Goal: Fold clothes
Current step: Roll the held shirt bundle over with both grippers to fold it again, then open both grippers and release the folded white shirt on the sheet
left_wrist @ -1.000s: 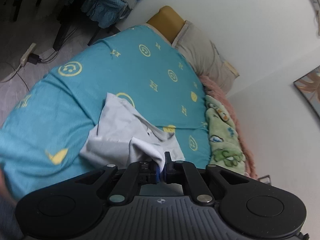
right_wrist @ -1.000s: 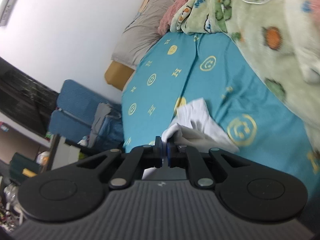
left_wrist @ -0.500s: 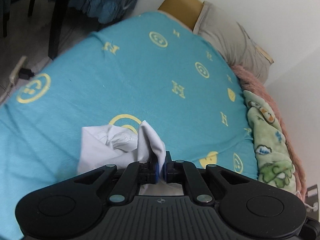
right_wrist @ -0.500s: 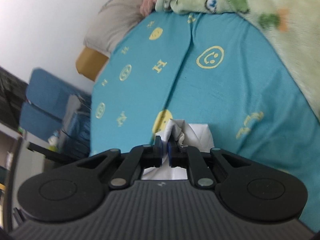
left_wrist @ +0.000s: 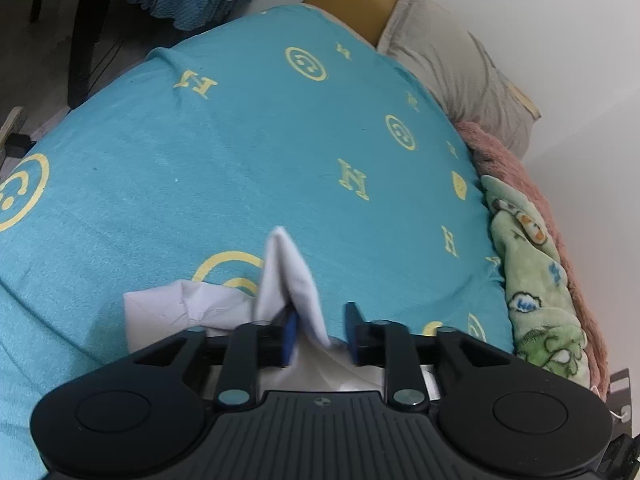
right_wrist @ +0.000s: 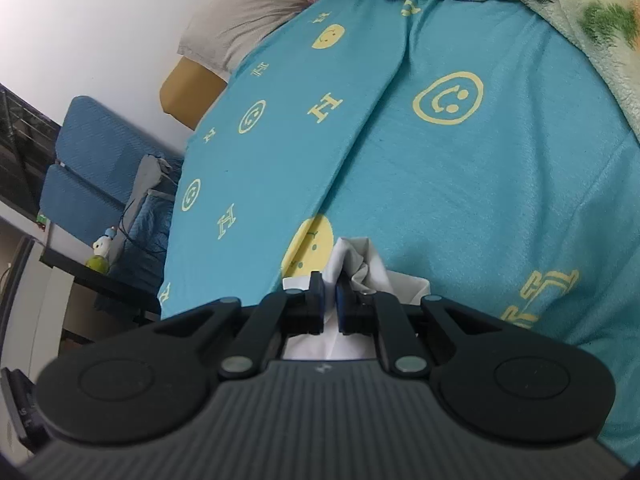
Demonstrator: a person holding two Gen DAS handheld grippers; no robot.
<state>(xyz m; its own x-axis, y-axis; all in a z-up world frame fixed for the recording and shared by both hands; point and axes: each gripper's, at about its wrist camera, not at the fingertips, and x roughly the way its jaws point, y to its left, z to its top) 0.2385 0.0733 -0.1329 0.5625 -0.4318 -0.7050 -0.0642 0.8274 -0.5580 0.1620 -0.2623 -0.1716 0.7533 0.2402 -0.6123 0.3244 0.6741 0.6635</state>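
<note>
The fold looks laid down and is being let go. The left gripper (left_wrist: 320,330) has its jaws opening, a peak of the white garment (left_wrist: 286,280) loose between them; the right gripper (right_wrist: 329,306) pinches cloth, jaws narrow. Next, free that corner. The garment lies low in frame on the blue bedsheet (left_wrist: 240,152); pillow (left_wrist: 452,64) upper right.

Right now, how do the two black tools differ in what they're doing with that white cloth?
The left tool stands with its jaws apart and opening; a peak of the white cloth rises between them, no longer pinched. The right tool has its jaws nearly together, clamped on a bunched fold of the cloth. Both point down at the turquoise bedsheet, low over the same garment.
</note>
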